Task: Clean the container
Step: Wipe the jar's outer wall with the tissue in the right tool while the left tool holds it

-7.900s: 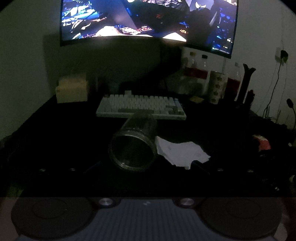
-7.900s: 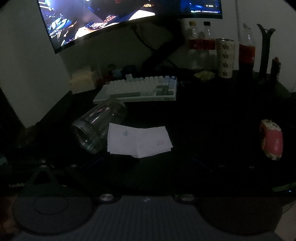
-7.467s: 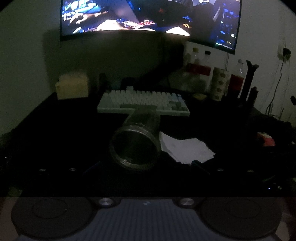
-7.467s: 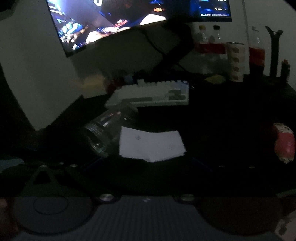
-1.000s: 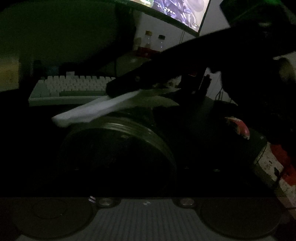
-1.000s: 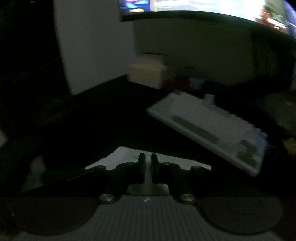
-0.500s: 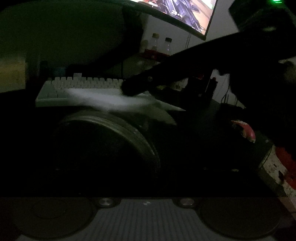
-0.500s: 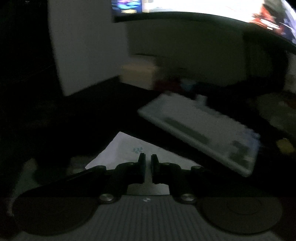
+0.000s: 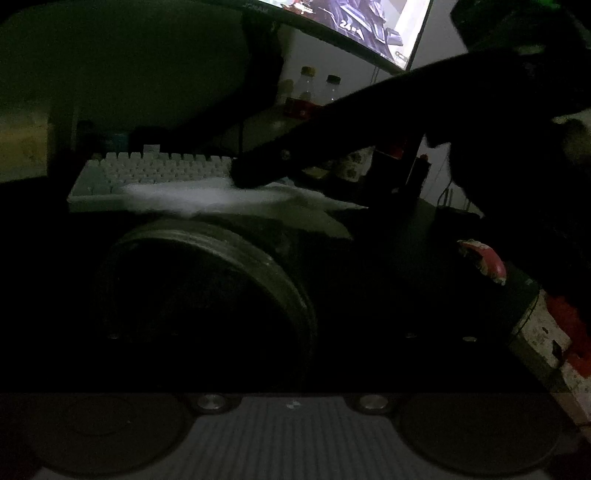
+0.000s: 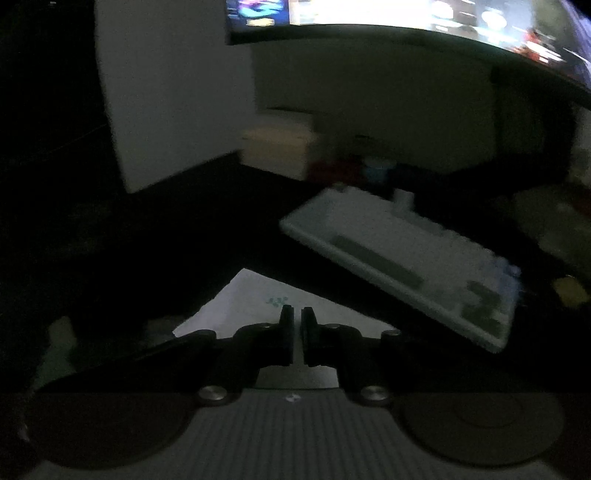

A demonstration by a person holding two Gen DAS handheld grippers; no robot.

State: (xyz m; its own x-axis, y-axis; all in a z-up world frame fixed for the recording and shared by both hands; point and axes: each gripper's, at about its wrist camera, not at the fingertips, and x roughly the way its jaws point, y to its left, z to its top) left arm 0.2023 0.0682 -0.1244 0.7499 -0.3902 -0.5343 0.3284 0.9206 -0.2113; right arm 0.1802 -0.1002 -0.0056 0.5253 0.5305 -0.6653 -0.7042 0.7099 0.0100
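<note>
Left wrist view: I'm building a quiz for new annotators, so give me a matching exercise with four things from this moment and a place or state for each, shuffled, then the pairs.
Things:
1. jar
2. tissue
3. keyboard
4. right gripper

Places or states:
A. shut on a thin white sheet
B. lying on its side, open mouth toward the camera
C. draped across the top of the jar
D. at the back of the desk, below the monitor

Pairs: 1-B, 2-C, 3-D, 4-A
</note>
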